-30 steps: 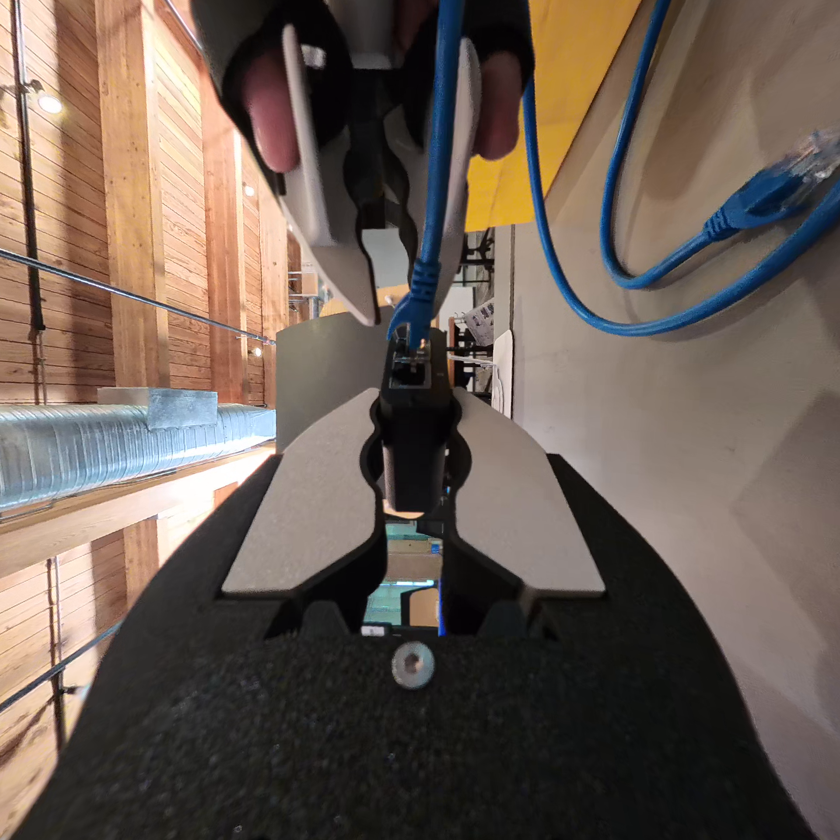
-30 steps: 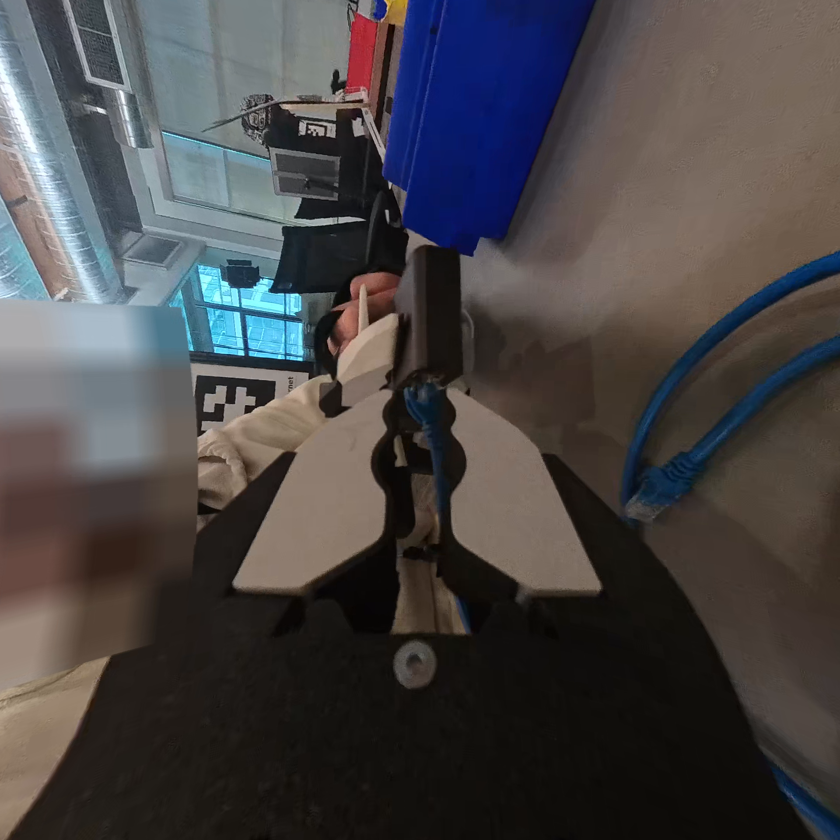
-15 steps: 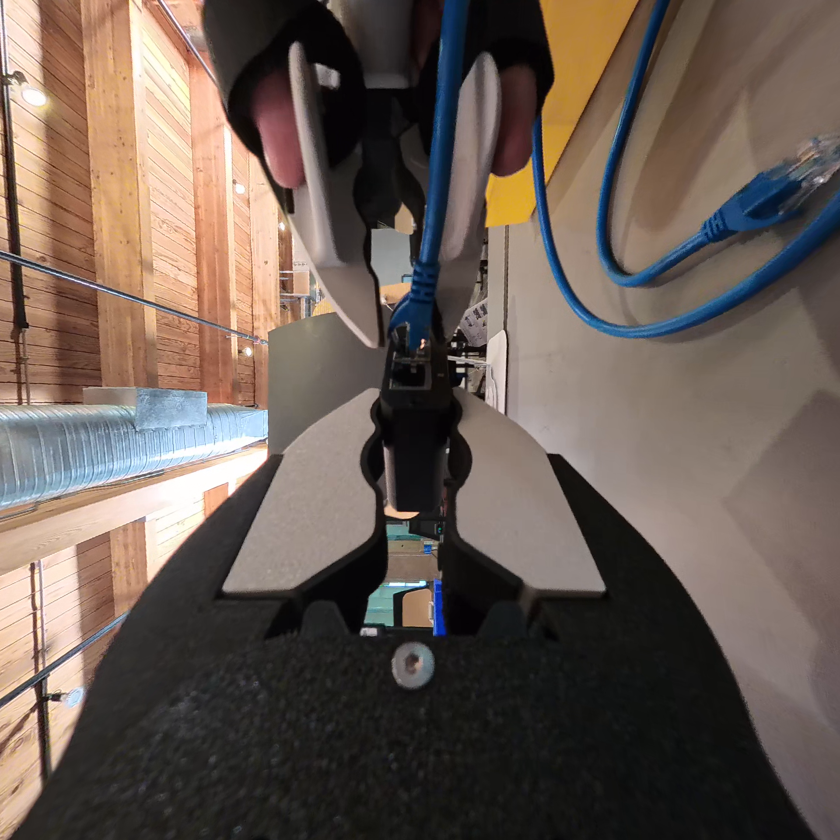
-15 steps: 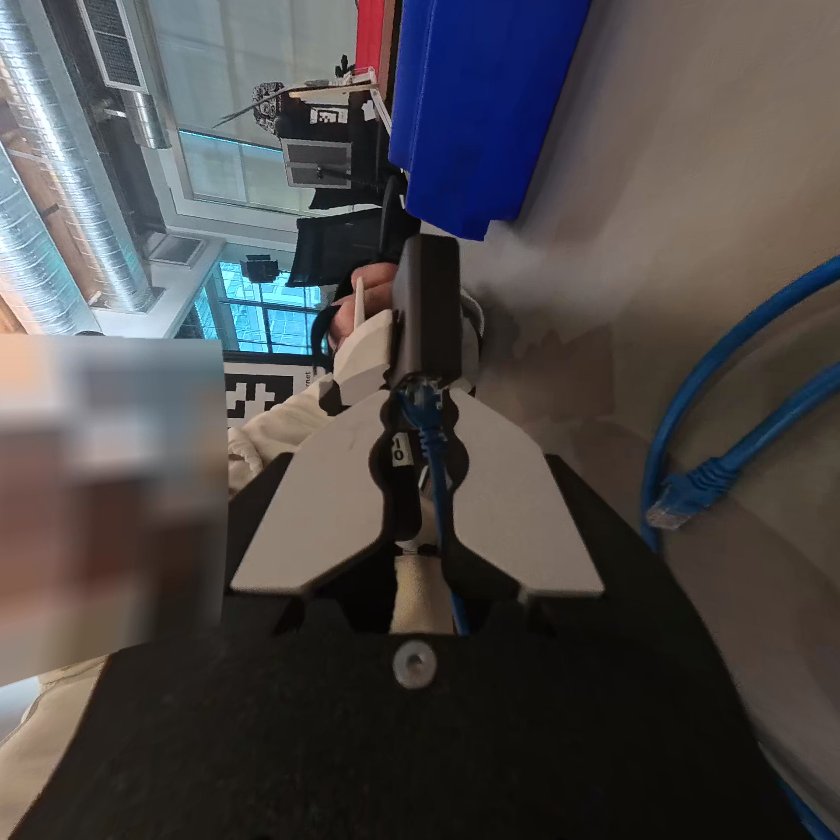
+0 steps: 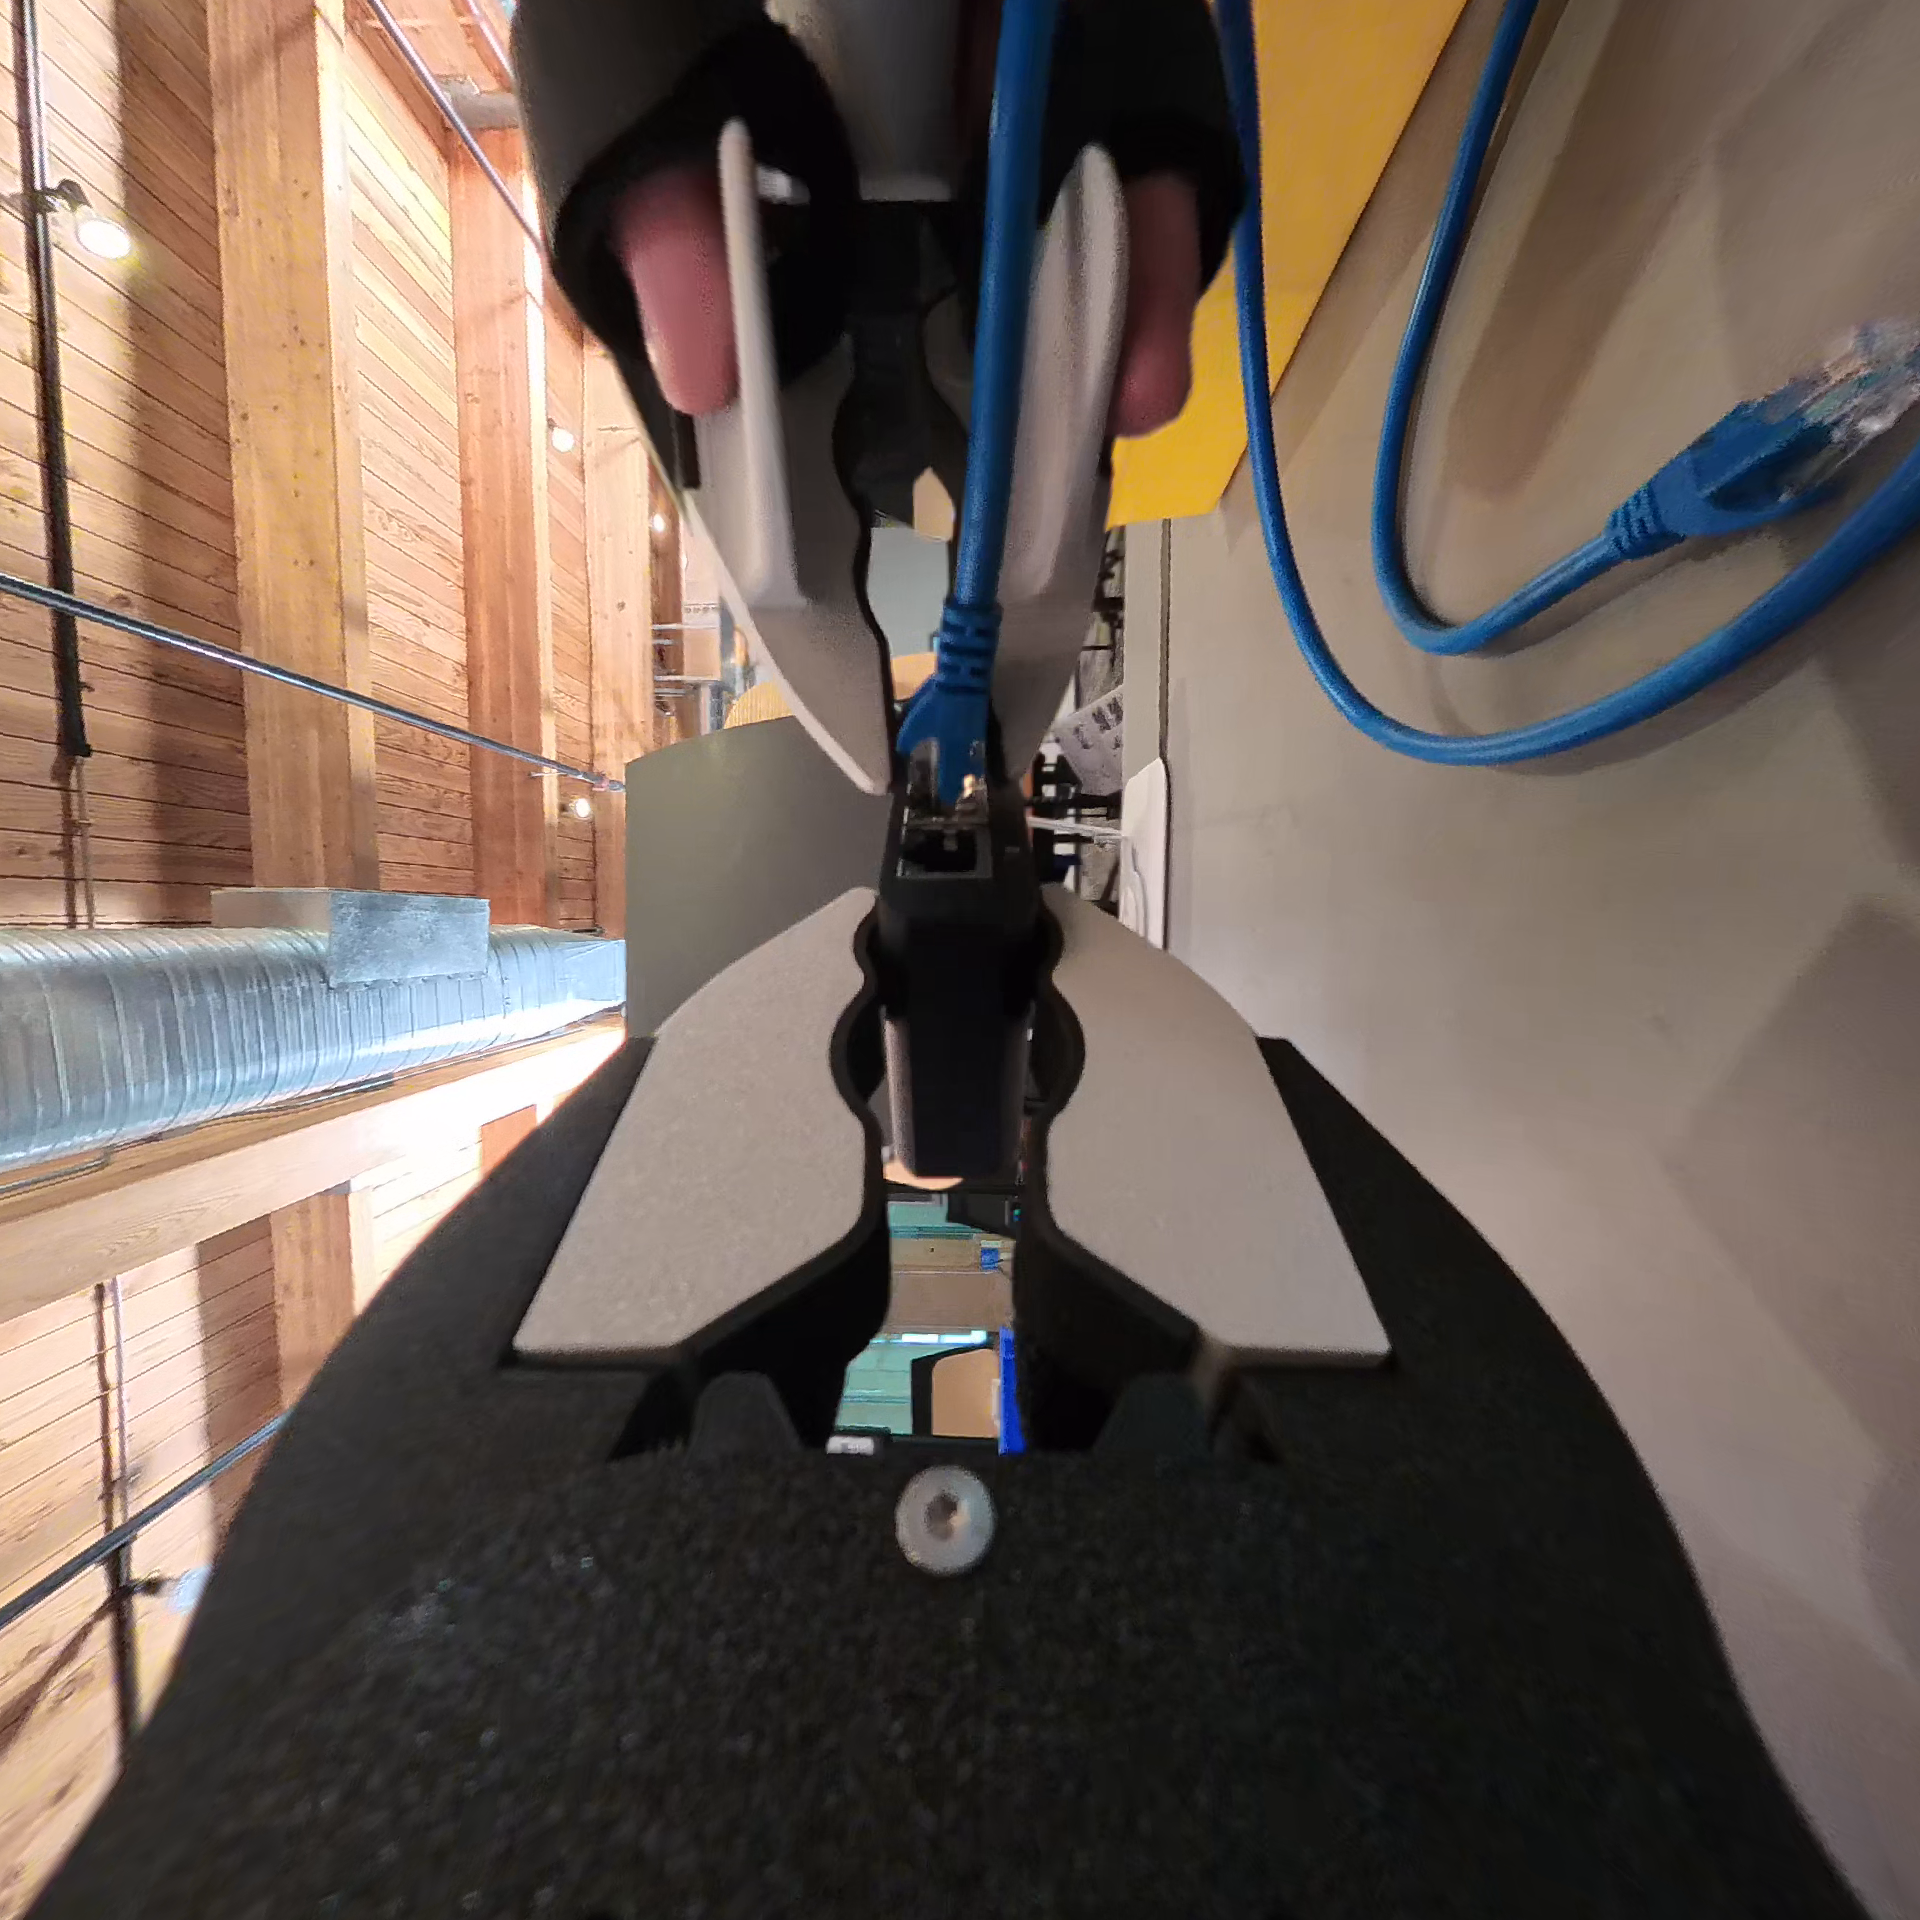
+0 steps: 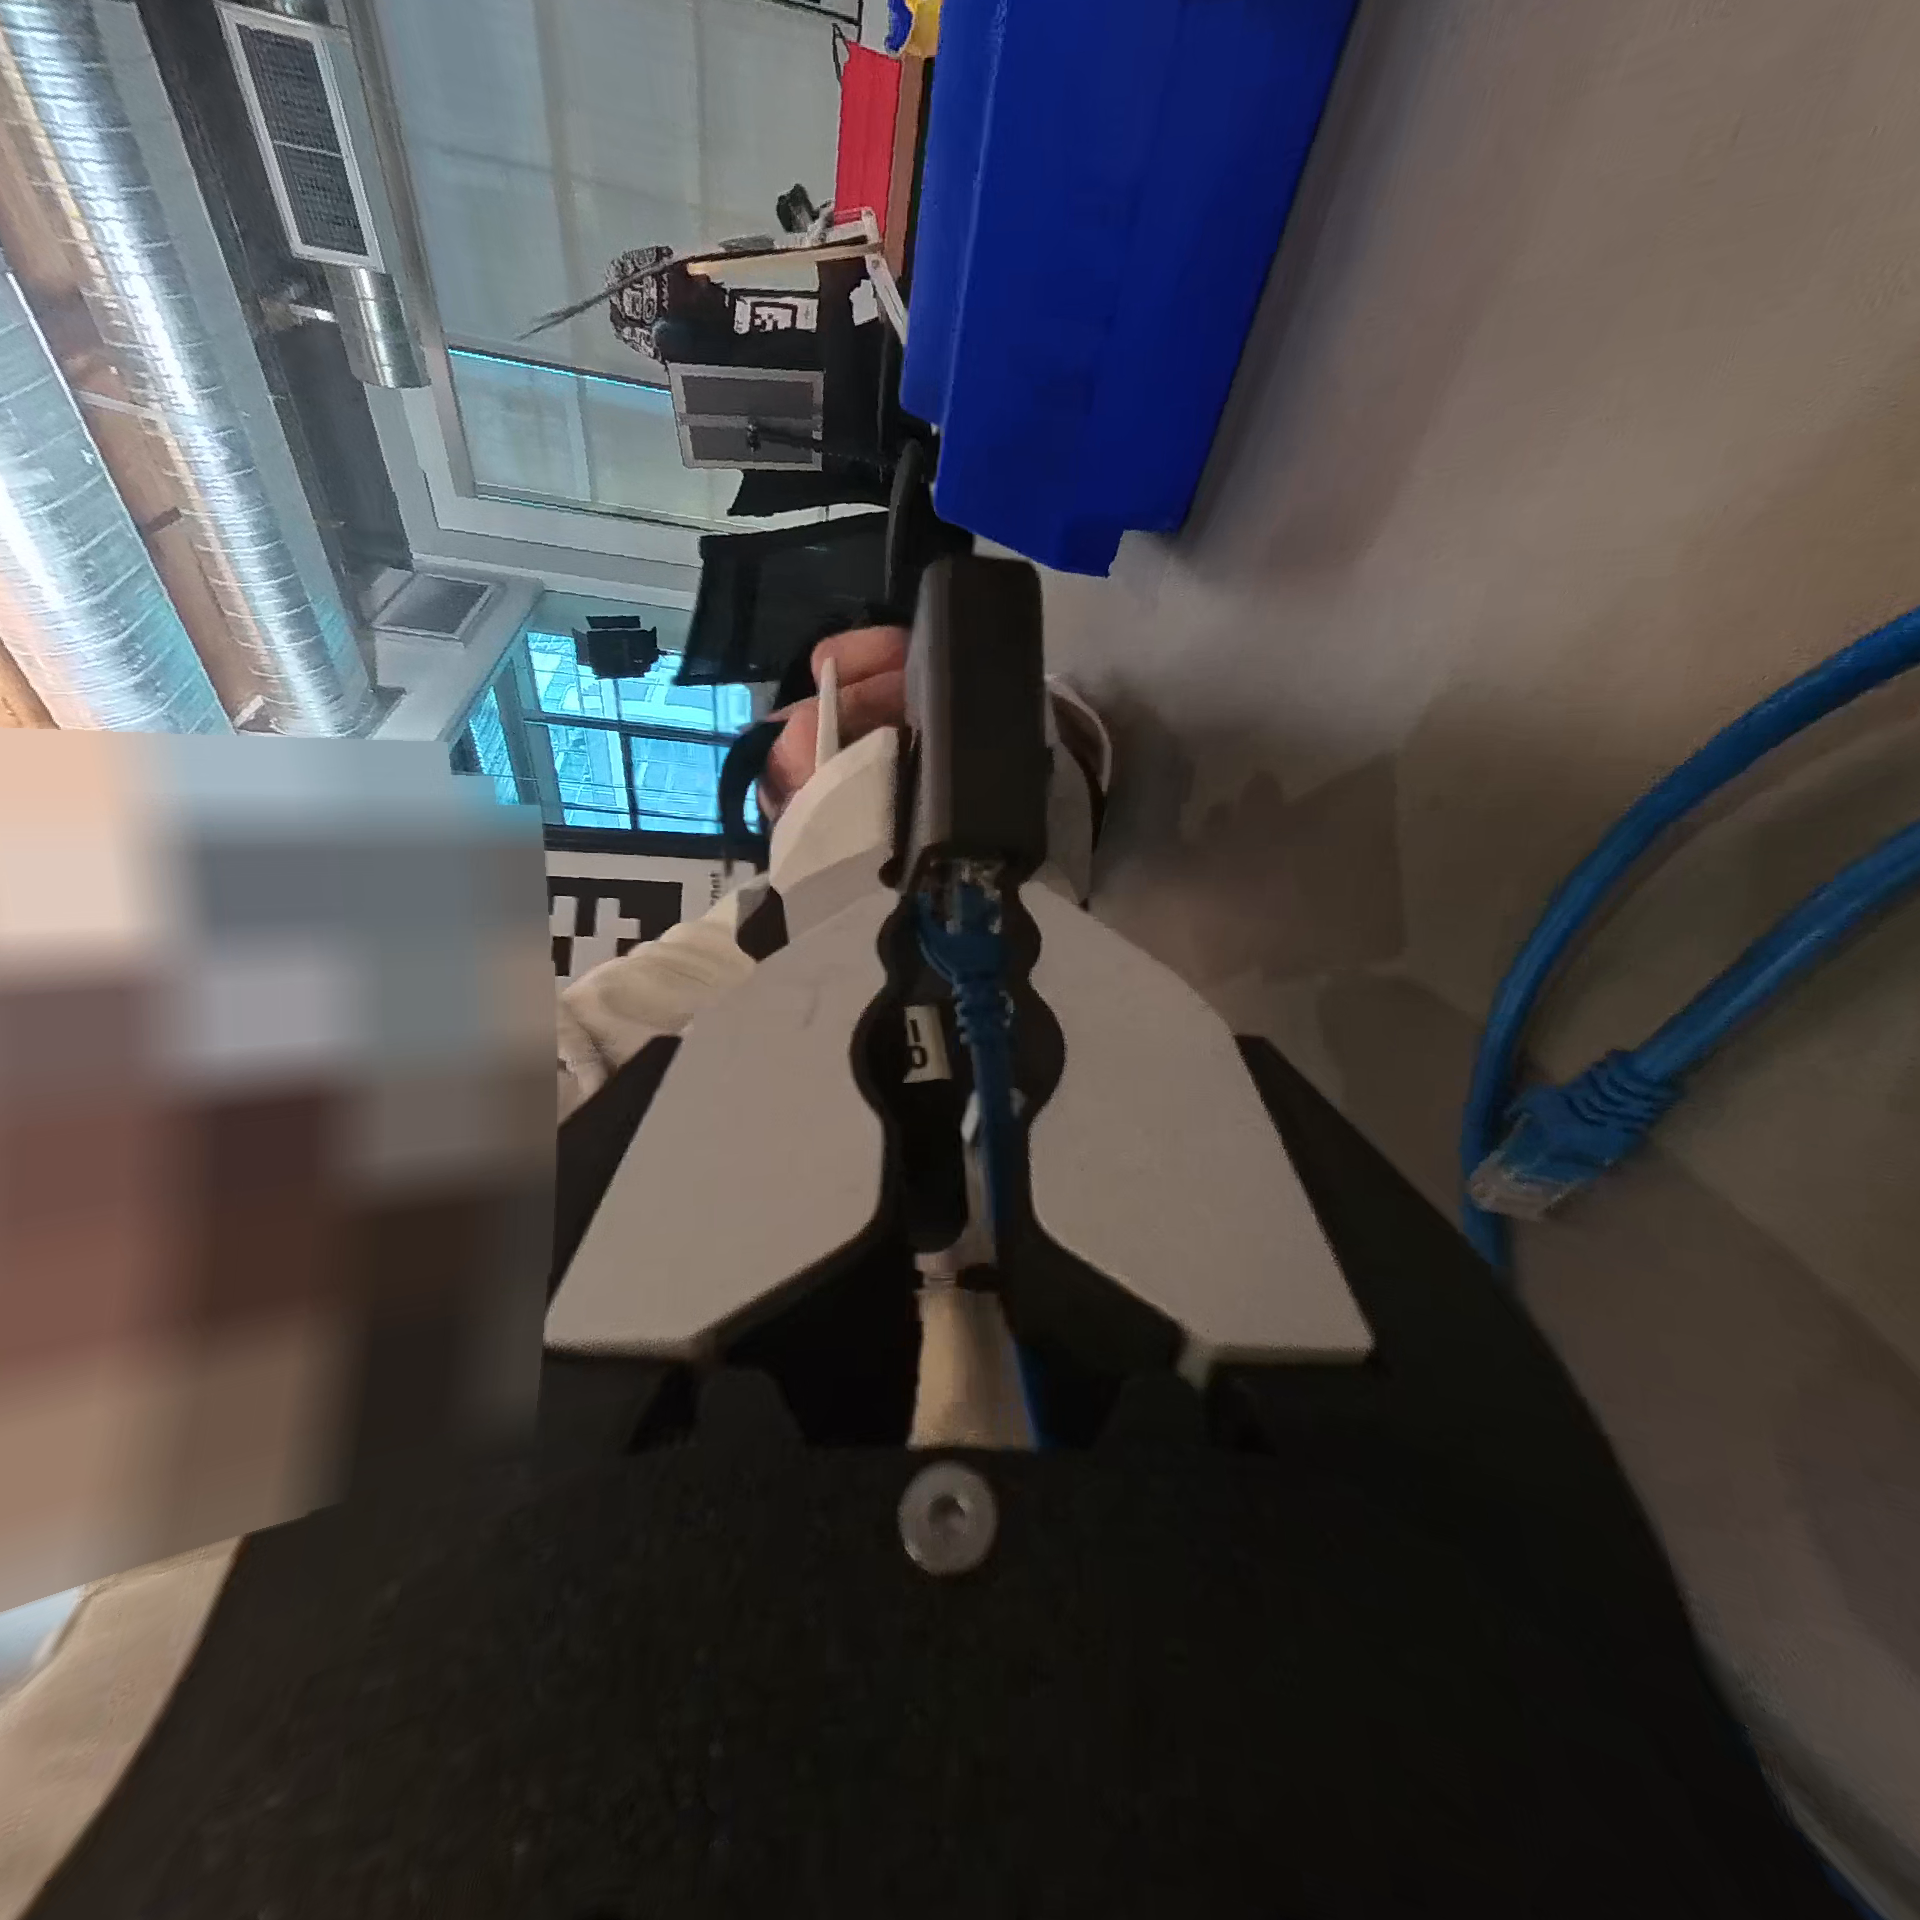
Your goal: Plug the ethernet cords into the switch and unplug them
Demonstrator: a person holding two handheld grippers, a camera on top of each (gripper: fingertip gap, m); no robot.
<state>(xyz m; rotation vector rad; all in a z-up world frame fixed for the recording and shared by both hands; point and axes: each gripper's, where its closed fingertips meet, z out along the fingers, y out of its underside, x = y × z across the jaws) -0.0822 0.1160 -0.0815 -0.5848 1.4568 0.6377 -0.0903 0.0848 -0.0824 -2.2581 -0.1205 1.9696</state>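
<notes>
My left gripper [image 5: 956, 935] is shut on a small black switch [image 5: 951, 1039] and holds it in the air beside the grey table. The switch's ports face the right gripper [image 5: 940, 748], which comes in from the top. My right gripper [image 6: 966, 914] is shut on a blue ethernet cord [image 6: 992, 1122] just behind its plug [image 6: 966, 914]. The plug's tip sits in a port of the switch [image 6: 977, 717]; I cannot tell how deep. A second port [image 5: 951, 862] beside it looks empty. A second blue plug [image 5: 1756, 457] lies loose on the table, also seen in the right wrist view [image 6: 1558, 1132].
Loops of blue cord [image 5: 1455, 644] lie on the grey table [image 5: 1558, 1143]. A blue bin [image 6: 1101, 260] stands at the table's far end in the right wrist view. A yellow panel [image 5: 1309, 260] borders the table in the left wrist view. A gloved hand [image 5: 675, 281] holds the right gripper.
Both grips have held. The two grippers have shifted only slightly, and the plug stays at the switch's port.
</notes>
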